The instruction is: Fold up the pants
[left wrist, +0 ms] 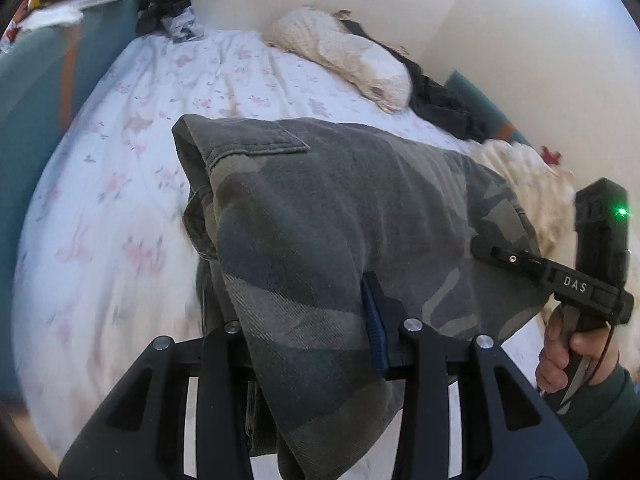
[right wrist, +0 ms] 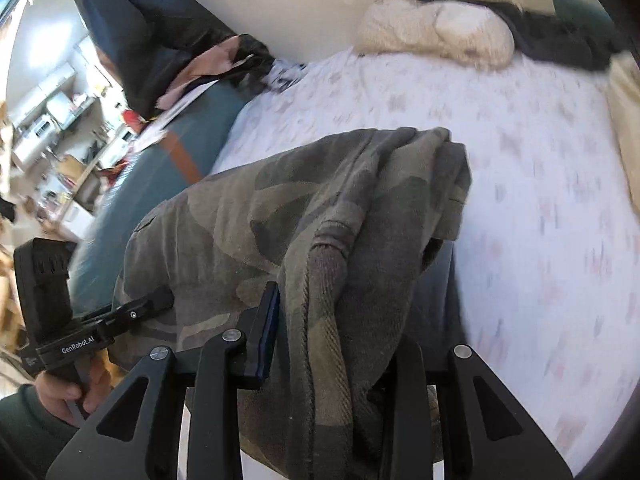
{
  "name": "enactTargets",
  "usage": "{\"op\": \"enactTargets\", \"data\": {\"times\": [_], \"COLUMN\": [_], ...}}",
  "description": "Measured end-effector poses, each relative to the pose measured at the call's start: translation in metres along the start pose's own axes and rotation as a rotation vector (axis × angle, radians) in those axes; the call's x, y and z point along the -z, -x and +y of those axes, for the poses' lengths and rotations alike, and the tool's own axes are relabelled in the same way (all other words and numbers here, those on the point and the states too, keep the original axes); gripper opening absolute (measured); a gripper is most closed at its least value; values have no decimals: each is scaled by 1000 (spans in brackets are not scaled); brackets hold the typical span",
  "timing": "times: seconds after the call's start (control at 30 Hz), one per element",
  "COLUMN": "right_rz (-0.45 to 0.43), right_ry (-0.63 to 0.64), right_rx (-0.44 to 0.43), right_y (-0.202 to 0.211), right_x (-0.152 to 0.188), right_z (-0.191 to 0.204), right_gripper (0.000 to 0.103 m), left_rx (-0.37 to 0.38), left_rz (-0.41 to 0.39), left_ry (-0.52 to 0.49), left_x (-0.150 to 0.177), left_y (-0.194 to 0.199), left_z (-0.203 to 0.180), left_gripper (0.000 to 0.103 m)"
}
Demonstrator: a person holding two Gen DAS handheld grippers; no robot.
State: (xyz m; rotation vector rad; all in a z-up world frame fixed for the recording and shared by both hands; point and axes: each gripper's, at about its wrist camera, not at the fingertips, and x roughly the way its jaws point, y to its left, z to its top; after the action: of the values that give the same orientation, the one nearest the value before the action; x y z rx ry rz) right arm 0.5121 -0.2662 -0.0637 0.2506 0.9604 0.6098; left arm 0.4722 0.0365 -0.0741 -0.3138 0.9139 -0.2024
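Observation:
Camouflage pants (left wrist: 340, 200) hang bunched in the air above a bed with a floral sheet (left wrist: 120, 200). My left gripper (left wrist: 296, 312) is shut on one gathered edge; the cloth drapes over its fingers and hides the left one. The right gripper (left wrist: 492, 254) reaches in from the right, its tip buried in the same fabric. In the right wrist view the pants (right wrist: 260, 208) spill over my right gripper (right wrist: 352, 312), which is shut on a thick fold. The left gripper (right wrist: 160, 300) holds the far side there.
A cream pillow (left wrist: 340, 52) and dark clothes (left wrist: 444, 104) lie along the wall at the bed's far edge. A cream blanket (left wrist: 532, 184) sits at the right. A teal padded bed frame (left wrist: 32, 92) borders the left side, with piled clothing above it.

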Motion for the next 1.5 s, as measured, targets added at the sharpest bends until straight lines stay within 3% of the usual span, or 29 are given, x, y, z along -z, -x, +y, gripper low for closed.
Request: {"op": "enactTargets", "data": {"times": [0.03,0.07,0.13,0.2,0.23,0.33,0.4,0.43,0.53,0.7,0.77,0.93,1.03,1.3,1.5], "right_rz": [-7,2,51,68,53,10,-7,-26,-56,-124,-142,-213,-257,-323,-360], "right_ry": [26,48,75,70,58,75,70,52,-1,27,53,111,86,101,80], "right_rx": [52,130,290,325,324,385,448,434,323,261,249,260,253,282,289], "right_y": [-16,-32,-62,-71,-68,-43,-26,-11,22,83,104,178,218,290,313], "right_x": [-9,-14,-13,-7,-5,5,9,14,33,87,108,174,205,286,337], "right_z": [-4,-9,-21,-35,-44,-62,-67,-69,-64,-3,22,86,108,163,174], "right_gripper": [37,42,43,54,66,72,72,72,73,76,84,98,101,103,103], "left_rx": [-22,-101,-189,-217,-232,-232,-303,-372,-363,-346,-360,-326,-294,-308,-339], "left_rz": [2,24,59,20,-9,-33,-67,-104,-186,-258,-297,-295,-330,-369,-409], "left_ry": [-3,-44,-136,-202,-231,-267,-262,-257,-231,-91,-91,-120,-100,-70,-85], "left_x": [-2,-3,2,5,9,11,15,21,50,116,140,197,231,301,345], "left_y": [-9,-29,-47,-45,-41,-26,-12,0,31,92,123,201,250,327,352], "left_z": [2,5,5,3,4,15,25,28,18,-19,-44,-97,-114,-135,-140], "left_gripper": [39,48,60,89,92,93,93,93,91,91,92,102,102,102,102]}}
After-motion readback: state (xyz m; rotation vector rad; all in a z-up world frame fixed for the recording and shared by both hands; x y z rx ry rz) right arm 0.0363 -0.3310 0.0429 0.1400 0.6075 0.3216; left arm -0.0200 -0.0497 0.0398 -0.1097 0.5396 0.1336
